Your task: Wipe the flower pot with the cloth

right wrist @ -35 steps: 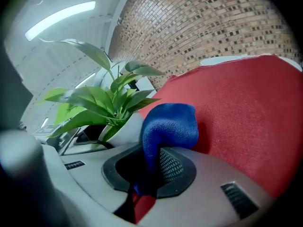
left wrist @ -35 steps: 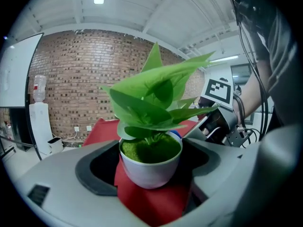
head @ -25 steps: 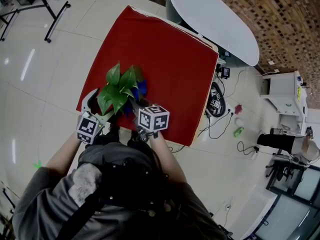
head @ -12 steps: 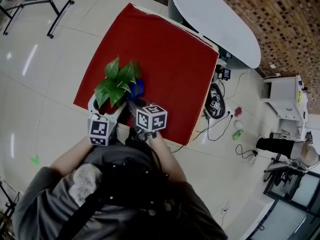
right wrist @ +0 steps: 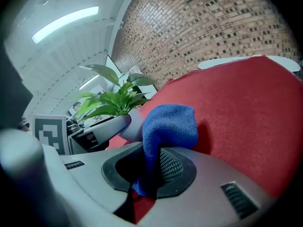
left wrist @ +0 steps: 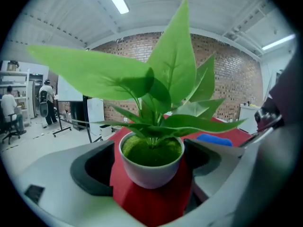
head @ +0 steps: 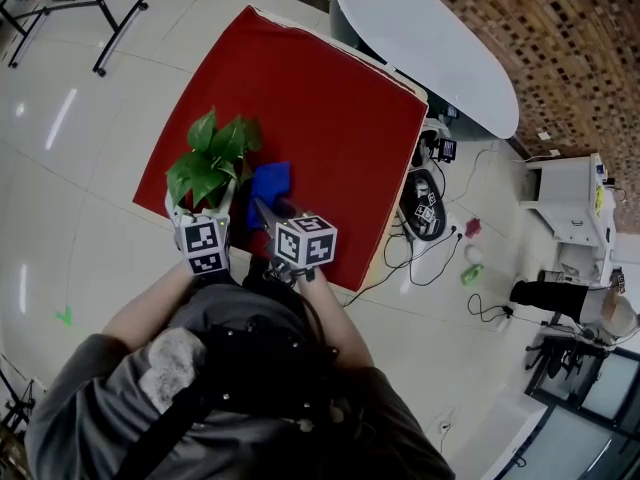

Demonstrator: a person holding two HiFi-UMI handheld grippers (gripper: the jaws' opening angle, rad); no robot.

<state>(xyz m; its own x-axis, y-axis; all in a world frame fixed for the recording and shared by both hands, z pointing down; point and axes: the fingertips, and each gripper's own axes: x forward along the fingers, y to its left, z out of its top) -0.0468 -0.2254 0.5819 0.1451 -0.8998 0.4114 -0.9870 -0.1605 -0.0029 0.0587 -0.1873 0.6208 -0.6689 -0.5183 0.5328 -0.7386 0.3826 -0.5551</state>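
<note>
Pot (left wrist: 151, 168), white, with green leaves (head: 208, 160): now nearer the table's left edge than a second ago and drawn clear of the cloth (head: 270, 181), which then lay half hidden behind the foliage. Left gripper (head: 198, 208): was beside the pot, now closed on it, one jaw at each side of the rim. Right gripper (head: 268, 211): pinches a fold of the blue cloth, the rest slumped on the table just right of the pot, not touching it. Judgement: pot steadied and cloth in hand, so the wipe can begin, but no contact yet. Surface: table under a plain red cover (head: 340, 118), otherwise bare. Room: pale glossy tiled floor (head: 90, 148), white oval table (head: 420, 38) beyond, brick wall (left wrist: 222, 65), strip lights, cables and small kit (head: 430, 218) on the floor to the right.
</note>
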